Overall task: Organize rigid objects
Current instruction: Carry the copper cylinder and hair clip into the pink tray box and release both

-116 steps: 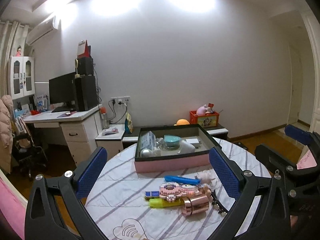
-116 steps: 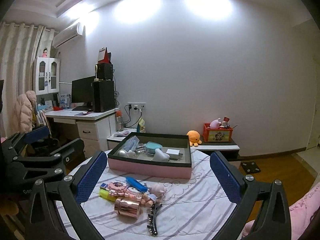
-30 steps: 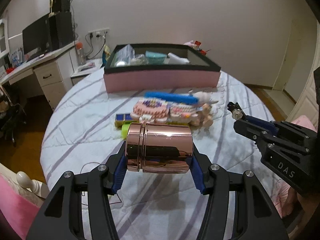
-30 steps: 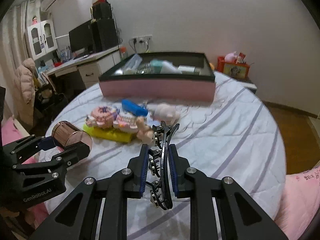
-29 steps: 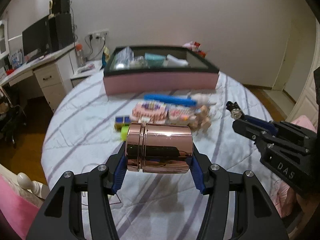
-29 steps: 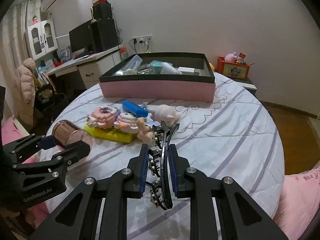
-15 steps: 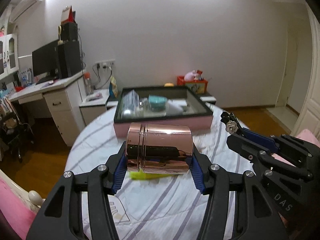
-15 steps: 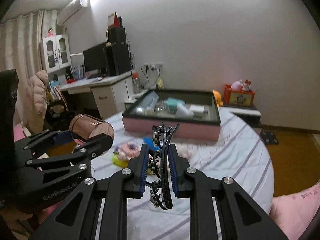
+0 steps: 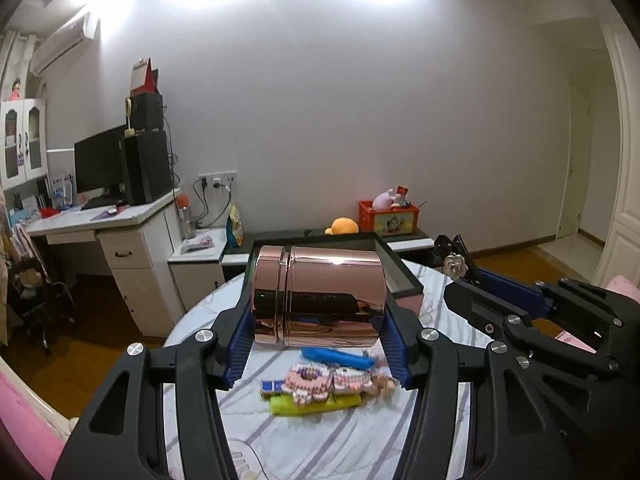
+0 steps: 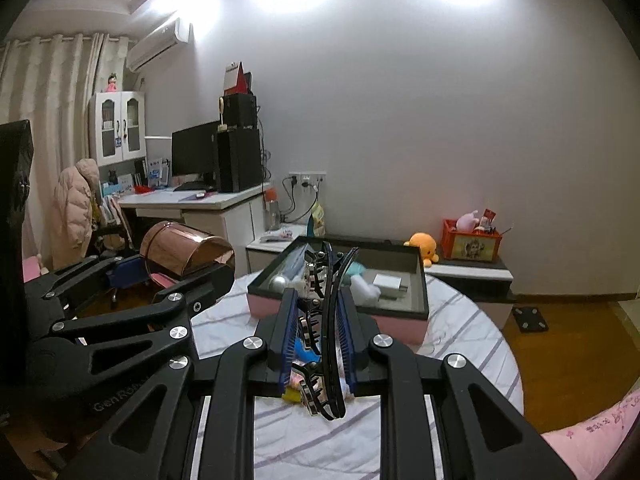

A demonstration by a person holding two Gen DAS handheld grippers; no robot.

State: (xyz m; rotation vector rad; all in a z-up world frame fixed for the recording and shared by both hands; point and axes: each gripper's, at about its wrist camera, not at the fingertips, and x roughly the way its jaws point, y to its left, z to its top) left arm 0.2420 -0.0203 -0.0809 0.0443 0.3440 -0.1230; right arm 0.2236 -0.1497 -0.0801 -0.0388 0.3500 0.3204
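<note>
Both grippers have been raised: rose-gold tin point(image 9: 318, 298) clamped in left gripper point(image 9: 316, 344), black hair clip point(image 10: 326, 320) pinched by right gripper point(image 10: 318, 336), seemingly above the table point(image 9: 360, 440)

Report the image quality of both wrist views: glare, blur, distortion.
Left wrist view: two ceiling lights blow out the wall top; strong fisheye bending, dark vignette corners; the rose-gold canister in the left tool mirrors the room; toys on the table look slightly soft. Right wrist view: similar glare and curvature; the hair clip in the right tool stays sharp.
</note>
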